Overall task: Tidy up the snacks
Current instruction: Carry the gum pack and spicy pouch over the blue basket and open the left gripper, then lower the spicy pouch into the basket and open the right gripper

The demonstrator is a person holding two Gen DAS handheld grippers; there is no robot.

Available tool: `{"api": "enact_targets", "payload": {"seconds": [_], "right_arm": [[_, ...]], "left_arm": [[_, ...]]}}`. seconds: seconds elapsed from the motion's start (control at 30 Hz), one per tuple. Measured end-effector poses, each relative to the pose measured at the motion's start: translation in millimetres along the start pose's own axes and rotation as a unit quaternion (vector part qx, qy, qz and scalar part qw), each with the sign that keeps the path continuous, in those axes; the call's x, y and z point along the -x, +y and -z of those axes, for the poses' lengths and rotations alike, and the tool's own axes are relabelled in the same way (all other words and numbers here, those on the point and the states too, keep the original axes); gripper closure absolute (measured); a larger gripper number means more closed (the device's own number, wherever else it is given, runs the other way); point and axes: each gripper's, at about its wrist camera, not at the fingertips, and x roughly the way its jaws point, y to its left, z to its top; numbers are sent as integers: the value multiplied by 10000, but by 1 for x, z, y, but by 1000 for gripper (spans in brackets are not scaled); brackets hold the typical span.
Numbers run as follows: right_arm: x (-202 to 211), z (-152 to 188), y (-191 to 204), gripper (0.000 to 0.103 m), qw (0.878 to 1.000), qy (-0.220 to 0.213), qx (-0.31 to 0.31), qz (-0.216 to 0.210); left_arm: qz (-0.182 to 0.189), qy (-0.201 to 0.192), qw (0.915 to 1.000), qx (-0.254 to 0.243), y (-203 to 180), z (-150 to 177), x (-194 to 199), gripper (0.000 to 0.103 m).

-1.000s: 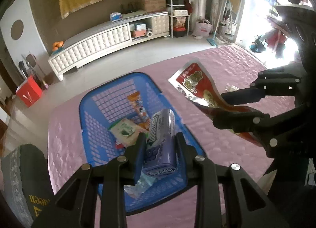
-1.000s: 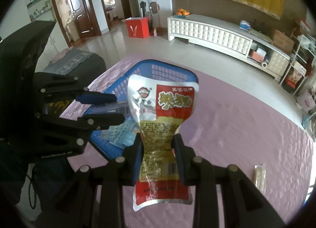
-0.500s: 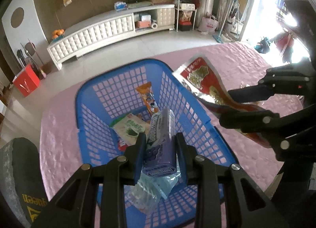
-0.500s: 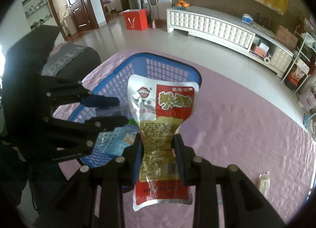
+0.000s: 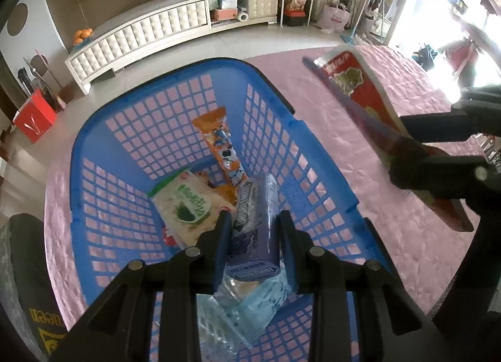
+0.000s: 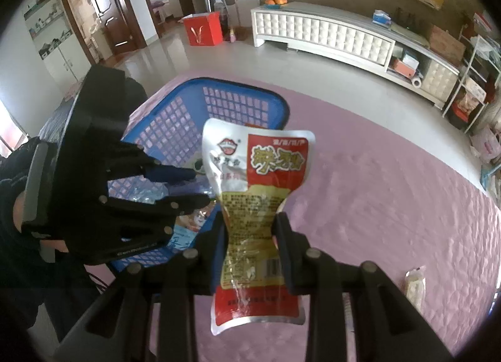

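**Two Packets Held at the Basket**

From the left wrist: left gripper [image 5: 253, 227] closed most of the way on a purple packet [image 5: 255, 224], pads pressing both long sides, packet pointing forward and down. Held right over the inside of the blue basket [image 5: 94, 193], apparently so that a release drops it onto the pile. Already lying on the basket floor: an orange wrapper [image 5: 219, 146] leaning toward the far wall, a white-and-green packet [image 5: 184, 208] beside it, and a clear bluish packet [image 5: 247, 305] below the fingers. Basket standing on a pink quilted cover [image 5: 360, 117]. At the right edge, right gripper [image 5: 438, 146] seen side-on, pinching a red pouch [image 5: 360, 86] outside the basket's right wall, kept clear of the left gripper's way in, by the look of it.

From the right wrist: right gripper narrowly parted and clamped on the red pouch's waist, foil crumpled inward between the pads, printed top fanning out above, lower end hanging below the fingers. Gripped at the middle, probably to stop the limp foil folding over. Pouch raised above the cover, just beside the basket's near corner; a likely next into the basket. Left gripper visible at left, tips over the basket interior. One small pale packet [image 6: 415, 283] lying on the cover at the lower right, well apart from the basket, not yet sorted.
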Motion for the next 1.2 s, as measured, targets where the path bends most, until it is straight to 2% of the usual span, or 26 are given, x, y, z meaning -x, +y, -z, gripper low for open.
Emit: {"api": "enact_targets", "payload": {"seconds": [0.1, 0.17, 0.2, 0.23, 0.4, 0.73, 1.1, 1.2], "right_arm": [[0, 0, -2, 68, 10000, -6, -17, -6], [0, 1, 1, 68, 10000, 5, -18, -28], [0, 2, 1, 68, 10000, 9, -23, -39], [1, 3, 1, 68, 10000, 14, -20, -35], [12, 2, 4, 68, 10000, -87, -25, -41], [30, -4, 30, 68, 9993, -282, 255, -43], [20, -26, 77, 68, 9969, -270, 706, -211], [12, -33, 86, 68, 9965, -270, 733, -306]], "left_arm": [[-122, 60, 9999, 33, -3, -3, -3, 74], [-206, -44, 9998, 4, -6, -6, 2, 63], [-194, -82, 9998, 7, -7, -6, 5, 53], [-182, -123, 9998, 16, -7, -7, 9, 50], [-340, -236, 9991, -19, -9, -5, 29, 47], [-620, -521, 9959, 398, 22, 17, 75, 46], [-816, -813, 9908, 710, 57, 51, 111, 45], [-892, -803, 9894, 818, 66, 59, 115, 40]]}}
